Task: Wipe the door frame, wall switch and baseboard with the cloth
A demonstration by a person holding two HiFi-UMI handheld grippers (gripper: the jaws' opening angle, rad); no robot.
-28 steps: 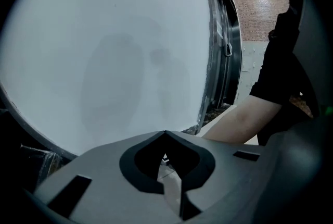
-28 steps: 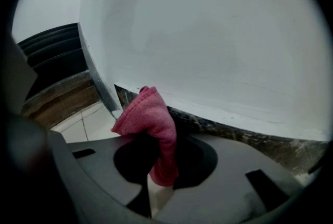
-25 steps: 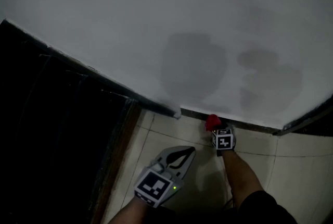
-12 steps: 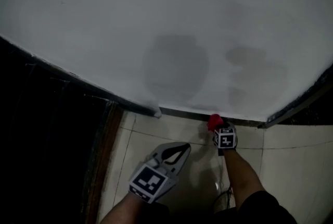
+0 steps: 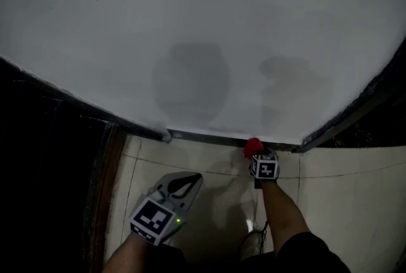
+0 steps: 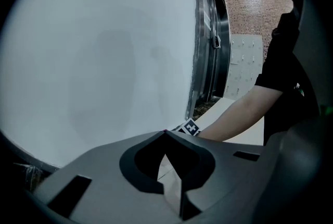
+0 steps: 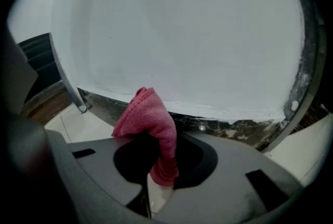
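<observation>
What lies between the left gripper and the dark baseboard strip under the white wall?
Only bare pale floor tile separates the left gripper from the dark baseboard strip; the head view shows this.

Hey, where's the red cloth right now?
The red cloth sits right of centre in the head view, pinched in the right tool, low down at the dark baseboard at the foot of the white wall.
</observation>
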